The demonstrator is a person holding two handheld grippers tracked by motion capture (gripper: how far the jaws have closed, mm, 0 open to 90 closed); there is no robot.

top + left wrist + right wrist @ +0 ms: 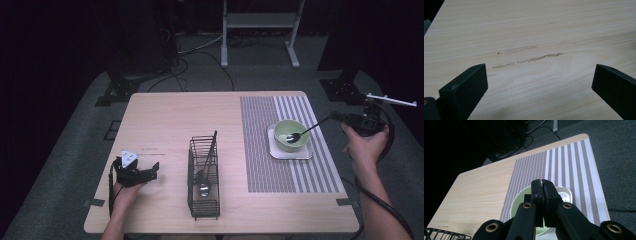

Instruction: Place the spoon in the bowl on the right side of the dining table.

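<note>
Right gripper (334, 117) clamped on spoon (305, 131), tip inside green bowl (291, 135); lower gently, release only once spoon rests. Left gripper (150, 170) jaws apart, idle, well left of bowl.

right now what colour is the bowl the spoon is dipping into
Pale green; the bowl sits on a white square plate, clearest in the high view.

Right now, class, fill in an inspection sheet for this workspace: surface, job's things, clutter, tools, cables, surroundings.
Surface: pale wooden table, striped grey-white placemat, faint scuffs.
Job's things: long dark spoon dipping into pale green bowl on square white plate.
Clutter: black wire cutlery basket holding utensils.
Tools: right tool shut on the spoon; left tool open on the table.
Cables: black cable trailing from right tool.
Surroundings: grey carpet, white metal stand.
</note>
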